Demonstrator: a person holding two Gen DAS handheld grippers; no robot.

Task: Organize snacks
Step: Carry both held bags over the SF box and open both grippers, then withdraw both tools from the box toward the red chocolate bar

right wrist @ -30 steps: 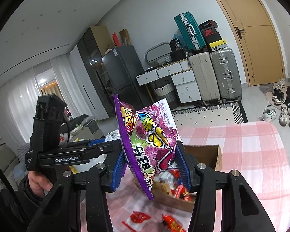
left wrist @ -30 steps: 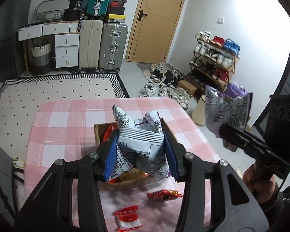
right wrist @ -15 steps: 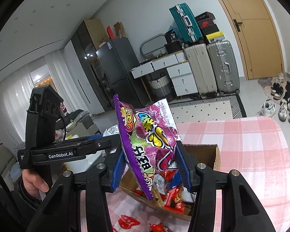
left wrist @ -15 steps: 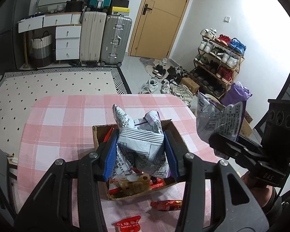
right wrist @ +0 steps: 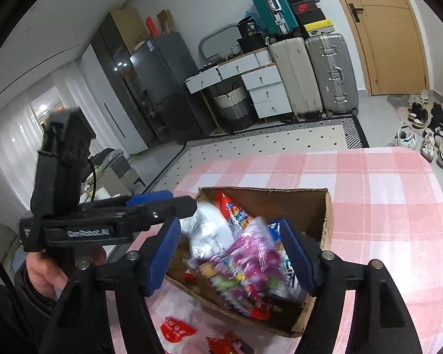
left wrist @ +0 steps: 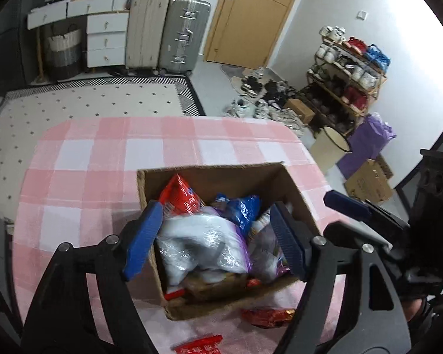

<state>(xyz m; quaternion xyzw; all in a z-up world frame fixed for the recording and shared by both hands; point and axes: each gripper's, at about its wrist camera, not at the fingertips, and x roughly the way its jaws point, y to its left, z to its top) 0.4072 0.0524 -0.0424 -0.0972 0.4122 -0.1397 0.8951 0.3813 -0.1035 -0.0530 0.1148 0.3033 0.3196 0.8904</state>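
Box (left wrist: pixel 292 188) full of snack bags (left wrist: pixel 200 242)

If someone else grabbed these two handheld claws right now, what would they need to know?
Left gripper: open, holding nothing, above the cardboard box.
Right gripper: open too, over the same box.
The white bag and the purple bag lie in the box on top of other snacks; the picture is blurred there.
Done: both bags are in the box.
Left: a red packet and another red packet lie on the checked tablecloth in front of the box. Those probably go in next.
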